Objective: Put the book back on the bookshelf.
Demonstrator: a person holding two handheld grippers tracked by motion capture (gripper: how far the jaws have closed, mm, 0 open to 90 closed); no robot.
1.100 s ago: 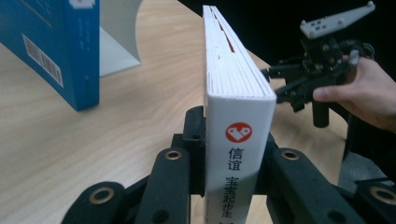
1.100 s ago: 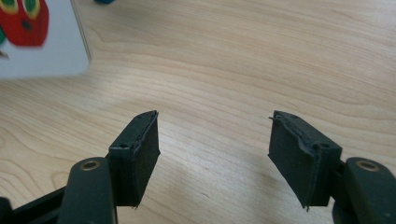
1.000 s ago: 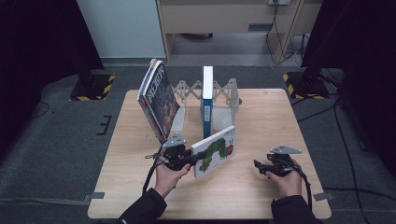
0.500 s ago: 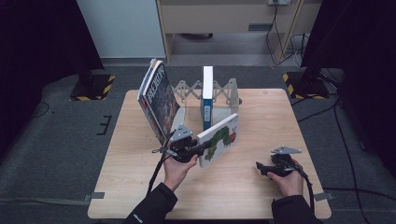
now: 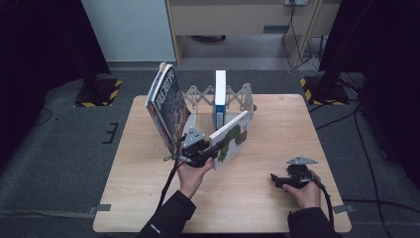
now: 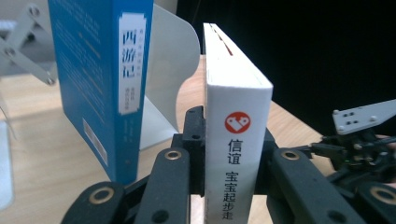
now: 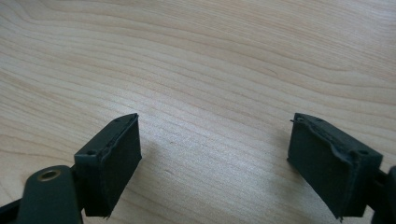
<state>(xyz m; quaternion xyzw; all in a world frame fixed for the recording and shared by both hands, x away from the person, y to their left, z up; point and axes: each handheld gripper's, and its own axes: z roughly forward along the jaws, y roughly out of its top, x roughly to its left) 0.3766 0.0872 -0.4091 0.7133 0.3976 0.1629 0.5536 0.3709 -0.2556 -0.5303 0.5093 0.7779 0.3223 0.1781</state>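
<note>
Left gripper view | white book point(image 6: 237, 140) boxy, glossy spine | fingers point(image 6: 192, 140) matte blk

Dim, grainy room around an evenly lit table point(image 5: 148, 198). Soft glare brightens the wood between the right gripper's point(image 7: 215, 154) jaws; nearest parts blur.

A pale wooden table point(image 5: 148, 208) stands on grey carpet point(image 5: 59, 163). Behind it are a light wall panel point(image 5: 129, 29) and a wooden cabinet point(image 5: 237, 17). The dark shapes at both sides are perhaps curtains point(image 5: 39, 49).
</note>
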